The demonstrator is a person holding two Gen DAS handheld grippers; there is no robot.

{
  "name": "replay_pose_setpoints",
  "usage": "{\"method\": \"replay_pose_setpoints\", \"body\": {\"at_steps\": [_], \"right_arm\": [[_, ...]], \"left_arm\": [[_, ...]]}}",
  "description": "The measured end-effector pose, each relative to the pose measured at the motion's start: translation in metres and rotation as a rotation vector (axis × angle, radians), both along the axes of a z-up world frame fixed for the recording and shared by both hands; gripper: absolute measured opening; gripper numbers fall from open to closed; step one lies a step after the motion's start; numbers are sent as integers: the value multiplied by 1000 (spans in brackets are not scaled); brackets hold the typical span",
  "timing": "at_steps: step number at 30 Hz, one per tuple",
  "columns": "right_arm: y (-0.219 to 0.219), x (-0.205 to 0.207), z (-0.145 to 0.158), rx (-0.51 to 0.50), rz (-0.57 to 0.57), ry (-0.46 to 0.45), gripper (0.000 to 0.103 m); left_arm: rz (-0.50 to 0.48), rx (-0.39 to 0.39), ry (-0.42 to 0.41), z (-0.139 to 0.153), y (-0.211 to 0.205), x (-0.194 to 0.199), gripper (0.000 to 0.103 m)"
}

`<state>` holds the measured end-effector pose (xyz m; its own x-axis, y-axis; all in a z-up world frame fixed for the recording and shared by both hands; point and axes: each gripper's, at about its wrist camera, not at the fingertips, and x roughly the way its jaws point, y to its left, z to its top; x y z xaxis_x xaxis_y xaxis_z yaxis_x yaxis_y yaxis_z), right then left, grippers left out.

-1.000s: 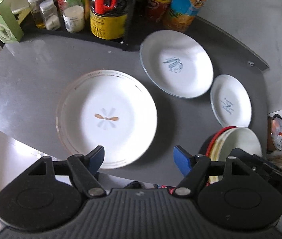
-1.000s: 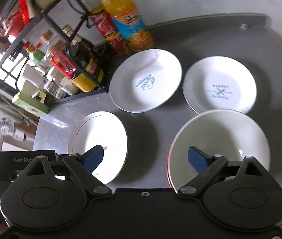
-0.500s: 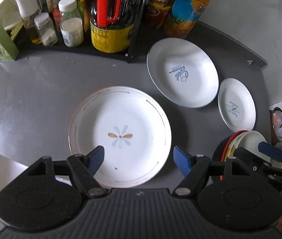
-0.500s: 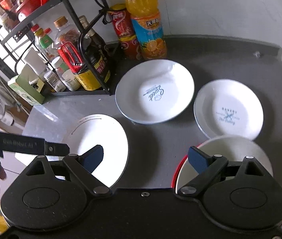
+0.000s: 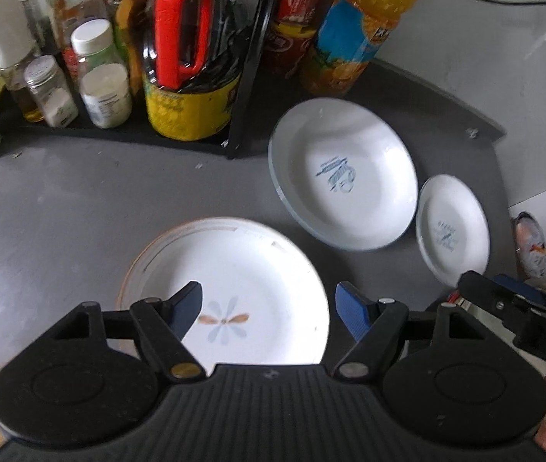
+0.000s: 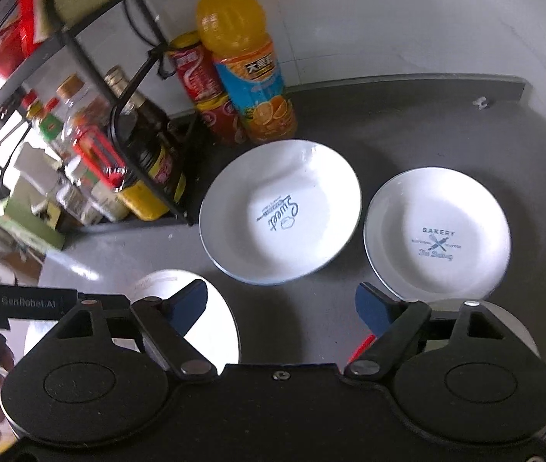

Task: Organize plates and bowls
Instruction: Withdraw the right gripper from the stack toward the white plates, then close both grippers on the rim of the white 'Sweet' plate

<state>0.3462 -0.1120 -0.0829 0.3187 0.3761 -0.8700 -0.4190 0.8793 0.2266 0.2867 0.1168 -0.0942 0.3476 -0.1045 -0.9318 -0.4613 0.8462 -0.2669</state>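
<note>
A white plate with a flower mark [image 5: 242,269] lies on the grey counter, just under my open left gripper [image 5: 269,304]. Behind it to the right sit a deep white "Sweet" plate [image 5: 344,177] [image 6: 280,211] and a smaller "Bakery" plate [image 5: 452,229] [image 6: 436,238]. My right gripper [image 6: 282,304] is open and empty, hovering near the counter's front. A white bowl with a red rim [image 6: 504,319] shows below its right finger, mostly hidden. The flower plate's edge [image 6: 215,323] shows at the left finger.
A black wire rack [image 5: 242,77] with jars, sauce bottles and a red-handled jug stands at the back left. An orange juice bottle [image 6: 242,57] and a red can [image 6: 200,88] stand beside it. A tin [image 5: 529,246] lies off the counter's right edge.
Both grippers have moved forward and lower toward the plates. The bowl has slid almost out of view under the right gripper. Both stay open.
</note>
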Motion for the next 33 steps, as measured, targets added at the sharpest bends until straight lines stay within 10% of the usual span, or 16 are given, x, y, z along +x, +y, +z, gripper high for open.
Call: {"method": "replay_pose_setpoints", "body": {"at_steps": [13,33], "right_arm": [[3,78,-31,-17,-46,68,46],[33,183,-108,-88,24,167,32]], "left_arm": [[106,-69,-56,-32,19,46,67],[284,-152,-22,-110,22,101,27]]}}
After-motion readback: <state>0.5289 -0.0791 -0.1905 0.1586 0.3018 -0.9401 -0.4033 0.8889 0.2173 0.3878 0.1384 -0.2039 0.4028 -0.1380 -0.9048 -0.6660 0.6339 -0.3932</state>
